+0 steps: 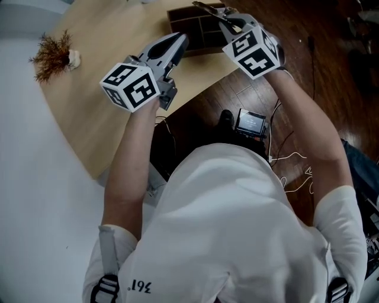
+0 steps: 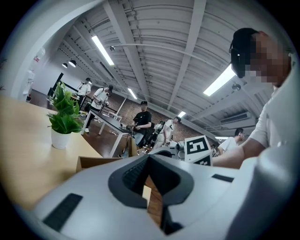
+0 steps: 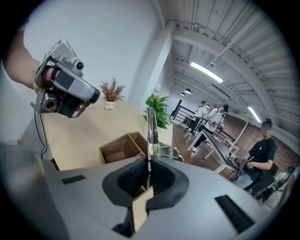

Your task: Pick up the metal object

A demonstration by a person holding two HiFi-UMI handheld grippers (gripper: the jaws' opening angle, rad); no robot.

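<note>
While the right claw [image 3: 148, 177] clamps the metal object [image 3: 151, 124] (stiff, likely slippery) low down, the left claw [image 2: 149, 174] sits closed, empty.

The right gripper [image 1: 232, 22] holds the metal object [image 1: 207, 7] above the wooden box [image 1: 192, 32].

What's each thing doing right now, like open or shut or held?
Left gripper: jaws shut, nothing between them.
Right gripper: jaws shut on the metal object.
Metal object: pinched, sticking out past the jaws.
Wooden box: open on top, sitting on the table.
</note>
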